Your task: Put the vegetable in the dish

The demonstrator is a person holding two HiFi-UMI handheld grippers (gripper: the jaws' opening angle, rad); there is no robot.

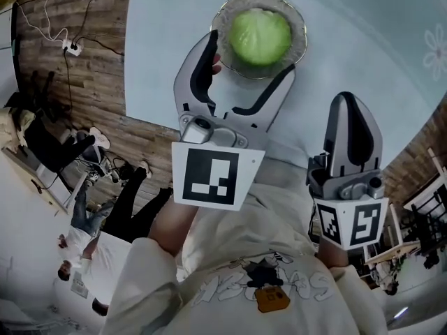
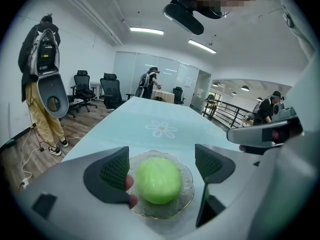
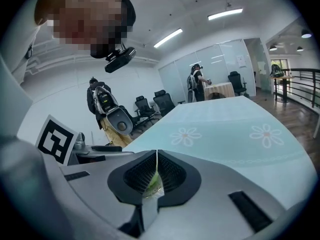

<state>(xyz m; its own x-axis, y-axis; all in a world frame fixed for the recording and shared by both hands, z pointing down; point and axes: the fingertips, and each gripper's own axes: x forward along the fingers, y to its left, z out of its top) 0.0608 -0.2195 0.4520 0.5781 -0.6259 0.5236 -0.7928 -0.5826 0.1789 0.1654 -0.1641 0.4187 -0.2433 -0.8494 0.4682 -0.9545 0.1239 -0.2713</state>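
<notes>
A round green vegetable [image 1: 260,36] lies in a clear glass dish [image 1: 299,28] on the pale blue table. My left gripper [image 1: 249,58] stands open over the dish's near side, one jaw on each side of the vegetable. In the left gripper view the vegetable [image 2: 159,180] sits in the dish [image 2: 186,190] between the pads of the left gripper [image 2: 162,169], and the right pad stands clear of it. Something small and pinkish shows at the left pad. My right gripper [image 1: 347,107] is shut and empty, nearer to me on the right. In its own view the right gripper [image 3: 157,169] has its pads together.
The table's [image 1: 363,54] left edge [image 1: 127,82] runs along a wooden floor with cables. White flower prints [image 2: 161,129] mark the cloth beyond the dish. Office chairs [image 2: 111,90] and people [image 2: 149,81] are at the room's far end.
</notes>
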